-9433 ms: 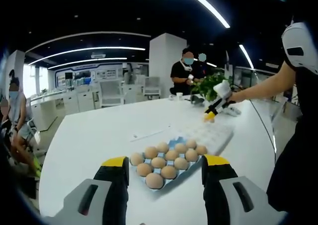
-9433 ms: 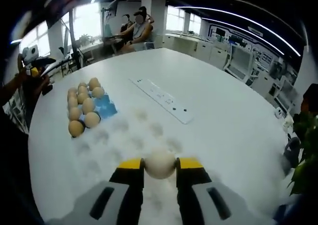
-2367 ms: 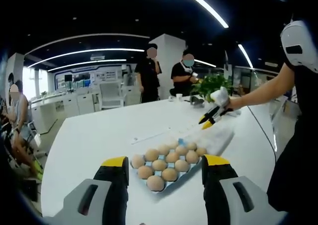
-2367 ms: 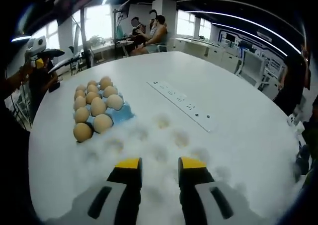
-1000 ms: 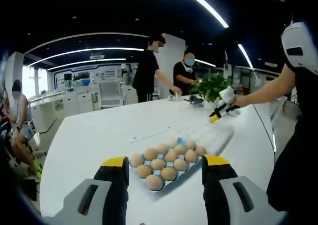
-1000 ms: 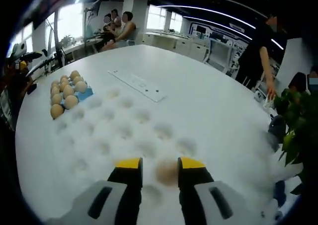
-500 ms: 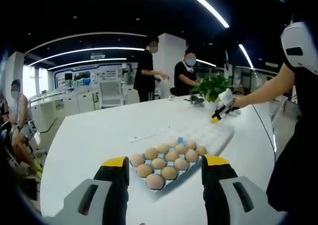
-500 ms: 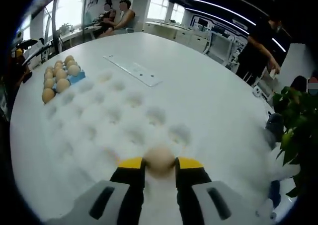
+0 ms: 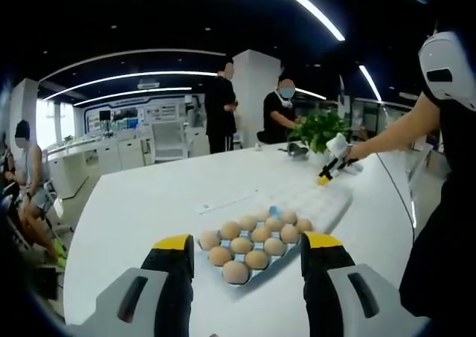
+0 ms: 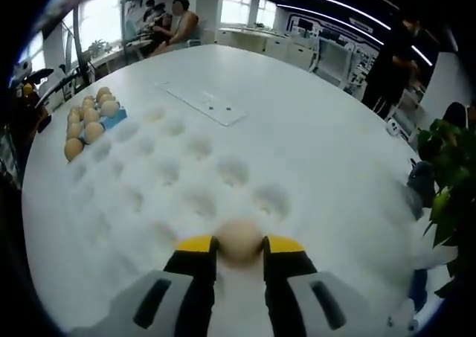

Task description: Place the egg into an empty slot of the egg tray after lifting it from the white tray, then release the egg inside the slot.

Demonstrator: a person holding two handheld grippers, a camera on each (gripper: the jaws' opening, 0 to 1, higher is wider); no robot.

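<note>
Eggs (image 9: pixel 253 242) fill the blue tray (image 9: pixel 272 211) before the wide-open left gripper (image 9: pixel 248 249), while the right gripper (image 10: pixel 239 246) pinches an egg (image 10: pixel 239 239) over the white tray (image 10: pixel 149 196).

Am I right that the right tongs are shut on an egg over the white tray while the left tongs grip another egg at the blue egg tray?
Not quite. The left tongs are open and empty, as the left gripper view shows. The rest stands: the right tongs are shut on an egg over the white tray, and the blue egg tray lies ahead of the left tongs.
</note>
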